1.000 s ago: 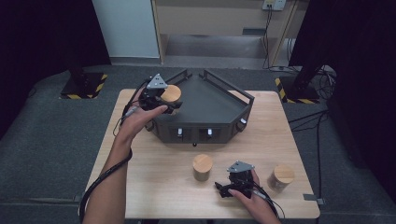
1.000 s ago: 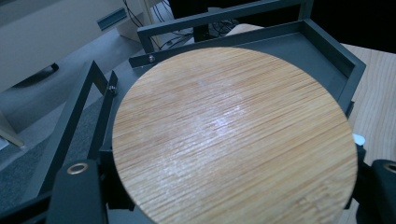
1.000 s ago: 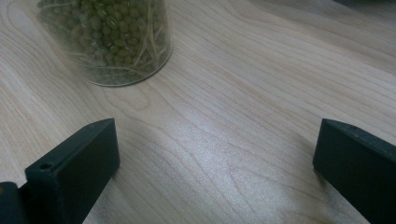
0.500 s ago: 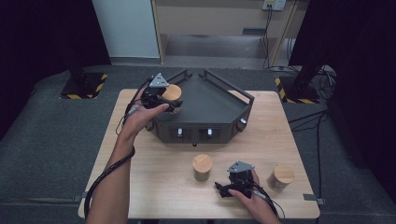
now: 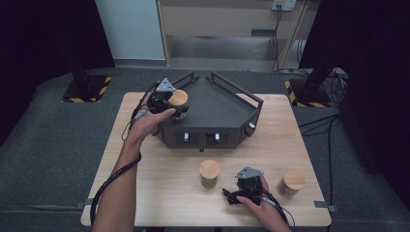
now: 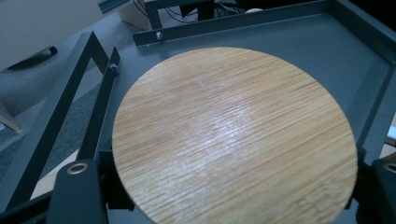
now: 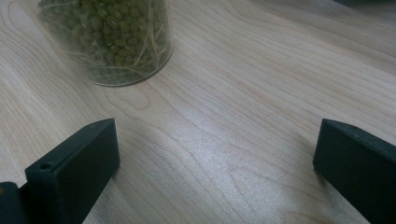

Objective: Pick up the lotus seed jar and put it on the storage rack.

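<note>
Over tray [image 5: 227,104], jar [image 5: 177,100] seemingly between left tool [image 5: 170,107] jaws

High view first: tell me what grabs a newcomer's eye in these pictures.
The dark angular tray at the table's far middle stands out, with the left gripper shut on a wooden-lidded jar over the tray's left corner. Nearer the person, the right gripper rests open on the table between a second jar and a third jar. The second jar holds green beans.
</note>
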Motion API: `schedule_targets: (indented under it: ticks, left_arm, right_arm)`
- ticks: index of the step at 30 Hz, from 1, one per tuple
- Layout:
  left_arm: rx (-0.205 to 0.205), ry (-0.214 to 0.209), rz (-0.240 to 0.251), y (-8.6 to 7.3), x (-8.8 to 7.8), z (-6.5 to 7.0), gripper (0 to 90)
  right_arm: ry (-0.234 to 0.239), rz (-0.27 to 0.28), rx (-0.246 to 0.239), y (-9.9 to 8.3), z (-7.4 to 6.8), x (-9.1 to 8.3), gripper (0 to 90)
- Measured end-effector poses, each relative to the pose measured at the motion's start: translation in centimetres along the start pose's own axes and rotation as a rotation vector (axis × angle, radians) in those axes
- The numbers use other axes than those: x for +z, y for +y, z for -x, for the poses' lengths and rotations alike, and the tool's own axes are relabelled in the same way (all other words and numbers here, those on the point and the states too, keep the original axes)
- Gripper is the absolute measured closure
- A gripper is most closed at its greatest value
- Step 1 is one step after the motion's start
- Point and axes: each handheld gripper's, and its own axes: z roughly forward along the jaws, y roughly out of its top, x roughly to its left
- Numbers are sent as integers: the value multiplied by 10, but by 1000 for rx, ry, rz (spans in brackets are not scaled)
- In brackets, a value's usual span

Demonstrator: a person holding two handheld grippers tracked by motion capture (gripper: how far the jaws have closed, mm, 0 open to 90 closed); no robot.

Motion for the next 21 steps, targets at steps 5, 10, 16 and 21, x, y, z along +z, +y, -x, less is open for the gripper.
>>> schedule_targets:
  ticks: [5, 10, 16, 21]
  left_arm:
    - [-5, -2, -3, -3, 2, -1, 247]
    - [-11, -5, -14, -3, 5, -2, 247]
    - [-21, -10, -23, -4, 8, -4, 247]
    - [-47, -18, -15, -7, 9, -7, 246]
  right_arm:
    - [0, 0, 2, 0, 0, 0, 4]
    - [0, 0, 1, 0, 0, 0, 4]
    - [0, 0, 1, 0, 0, 0, 4]
    - [0, 0, 1, 0, 0, 0, 4]
